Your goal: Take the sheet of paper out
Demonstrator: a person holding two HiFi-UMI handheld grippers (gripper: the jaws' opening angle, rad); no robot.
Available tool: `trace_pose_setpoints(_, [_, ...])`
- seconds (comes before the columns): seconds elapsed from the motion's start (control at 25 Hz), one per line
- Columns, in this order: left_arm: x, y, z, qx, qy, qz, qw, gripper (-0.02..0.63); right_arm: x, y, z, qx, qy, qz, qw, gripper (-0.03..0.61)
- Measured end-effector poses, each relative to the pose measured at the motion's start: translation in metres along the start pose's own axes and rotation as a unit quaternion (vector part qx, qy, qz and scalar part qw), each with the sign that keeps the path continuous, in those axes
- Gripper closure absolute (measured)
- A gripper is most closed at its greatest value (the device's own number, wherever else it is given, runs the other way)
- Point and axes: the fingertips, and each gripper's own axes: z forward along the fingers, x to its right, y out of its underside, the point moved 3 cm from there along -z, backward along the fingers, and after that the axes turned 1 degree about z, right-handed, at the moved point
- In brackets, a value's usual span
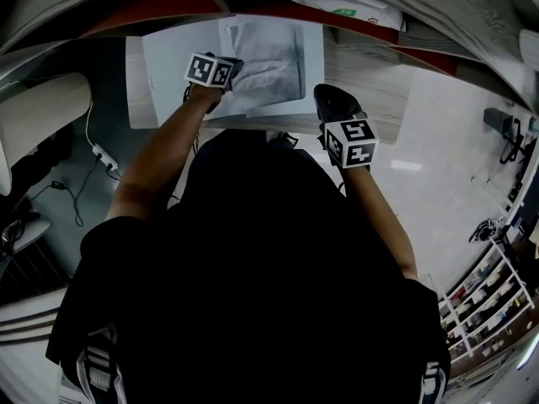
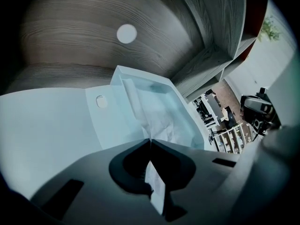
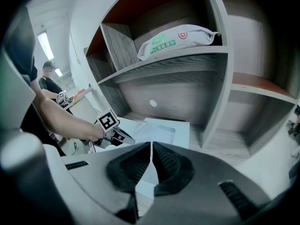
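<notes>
Crumpled white paper sheet (image 2: 165,131) is being clamped by left gripper (image 2: 150,140).
At 4 o'clock of flat white box (image 1: 168,74), right gripper (image 3: 151,145) is being held closed, empty.

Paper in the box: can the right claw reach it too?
Probably yes. The box is open on top, nothing stands between the right claw and the paper, and the left claw pinches only one edge.

The left tool (image 2: 150,141) hides part of the sheet of paper (image 2: 165,129).
</notes>
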Motion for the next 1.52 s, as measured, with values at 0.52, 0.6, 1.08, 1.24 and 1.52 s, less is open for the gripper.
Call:
trace_pose_setpoints(0.52, [-0.006,0.009,-0.034,0.014,-0.009,-0.01,0.9998,0.597,-0.007,-0.013,-0.002,0.012,-0.007,-0.018,1.0,0.556])
trace_pose_setpoints(0.6, [-0.006,0.009,-0.038,0.017,-0.009,-0.009,0.9998,0.597,-0.007,-0.016,-0.003,0.016,-0.007,-0.022,1.0,0.556])
trace_pose_setpoints(1.08, [-0.003,0.02,-0.073,0.037,-0.016,-0.014,0.9991,0.597,-0.004,-0.021,-0.014,0.026,-0.006,-0.036,0.999,0.555])
trace_pose_setpoints(1.24, [0.001,0.023,-0.084,0.044,-0.019,-0.013,0.9988,0.597,-0.005,-0.021,-0.018,0.024,-0.008,-0.038,0.999,0.556])
trace_pose_setpoints(1.52, [0.013,0.027,-0.098,0.064,-0.024,-0.019,0.9975,0.597,-0.007,-0.027,-0.027,0.043,-0.012,-0.045,0.998,0.555])
